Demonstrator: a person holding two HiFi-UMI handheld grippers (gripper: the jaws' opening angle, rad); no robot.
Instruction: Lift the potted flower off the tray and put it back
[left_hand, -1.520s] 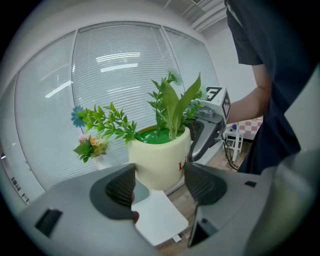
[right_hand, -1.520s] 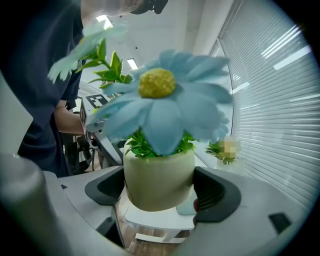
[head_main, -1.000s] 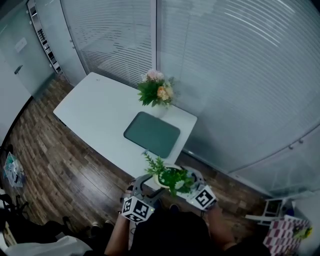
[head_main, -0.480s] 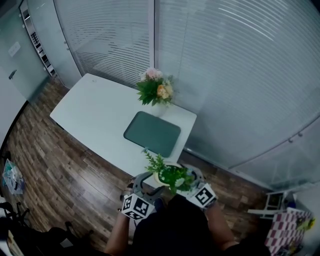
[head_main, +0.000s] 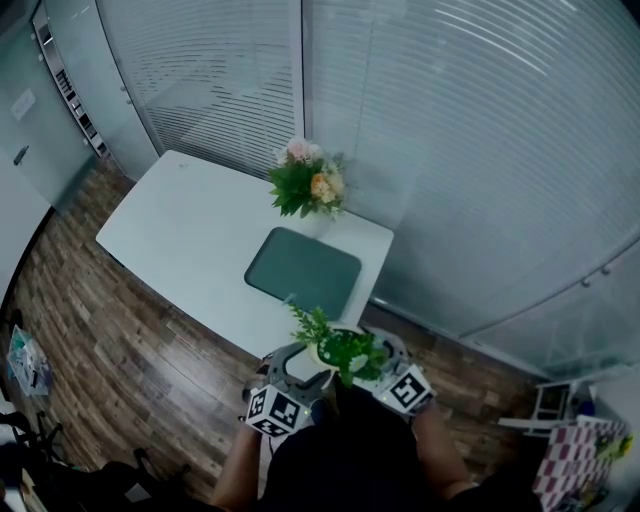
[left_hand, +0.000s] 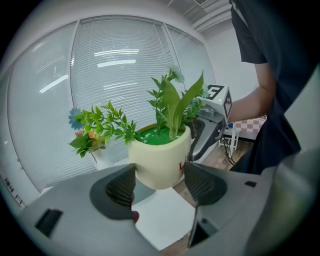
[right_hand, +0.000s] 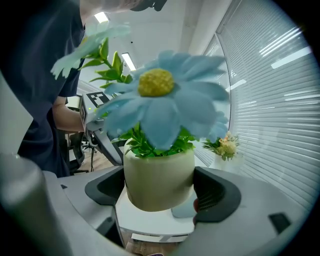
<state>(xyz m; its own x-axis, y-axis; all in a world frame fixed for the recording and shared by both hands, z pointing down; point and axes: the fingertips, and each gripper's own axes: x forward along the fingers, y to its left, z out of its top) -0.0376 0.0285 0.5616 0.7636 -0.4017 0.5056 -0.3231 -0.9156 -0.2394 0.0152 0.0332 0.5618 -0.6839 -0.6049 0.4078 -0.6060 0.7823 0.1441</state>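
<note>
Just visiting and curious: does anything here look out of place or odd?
Only the potted flower: it is off the green tray, held upright in the air between the left gripper and right gripper, by the table's near edge. The tray lies bare. Nothing looks spilled or broken.

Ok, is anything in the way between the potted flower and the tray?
Nothing visible. The potted flower is held by the table's near edge, the tray lies bare just beyond, and the bouquet stands past the tray's far side.
</note>
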